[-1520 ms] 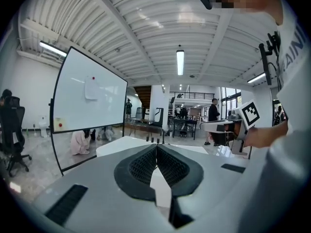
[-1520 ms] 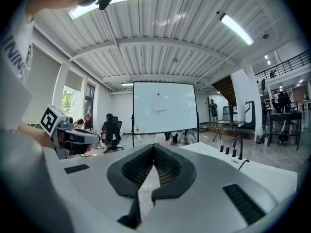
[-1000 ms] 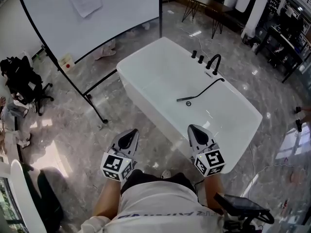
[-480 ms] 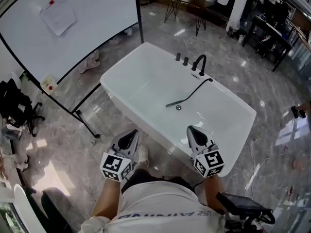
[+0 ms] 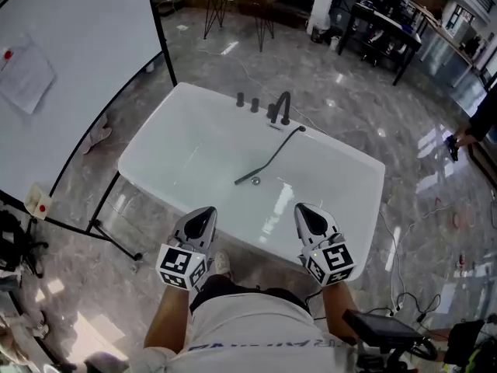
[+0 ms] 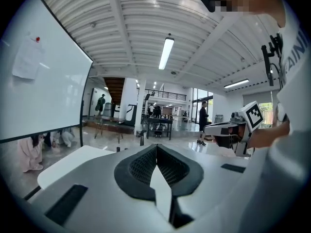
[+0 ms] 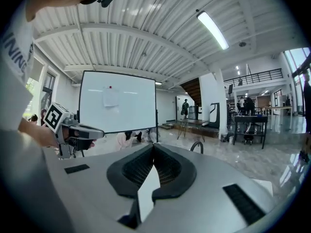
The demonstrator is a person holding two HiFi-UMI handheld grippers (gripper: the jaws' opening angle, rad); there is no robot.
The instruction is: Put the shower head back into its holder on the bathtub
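Observation:
A black shower head [image 5: 247,179] lies inside the white bathtub [image 5: 155,142], next to the drain. Its black hose [image 5: 276,151] runs up to the far rim beside the black faucet [image 5: 281,106] and two knobs [image 5: 247,101]. I cannot make out the holder itself. My left gripper [image 5: 203,213] and right gripper [image 5: 305,209] hover side by side over the tub's near rim, well short of the shower head. Both are shut with nothing in them. In the left gripper view the left gripper [image 6: 156,147] has its jaws pressed together, as does the right gripper [image 7: 154,147] in the right gripper view.
A large whiteboard [image 5: 70,76] on a black stand [image 5: 116,243] rises just left of the tub. Black tables [image 5: 380,29] stand at the back and a person [image 5: 475,123] at the right edge. Cables [image 5: 404,239] trail over the marble floor to the right.
Both grippers have travelled with the person along the tub's near side. The tub now sits lower and further left in the head view, and the whiteboard has slid to the left edge.

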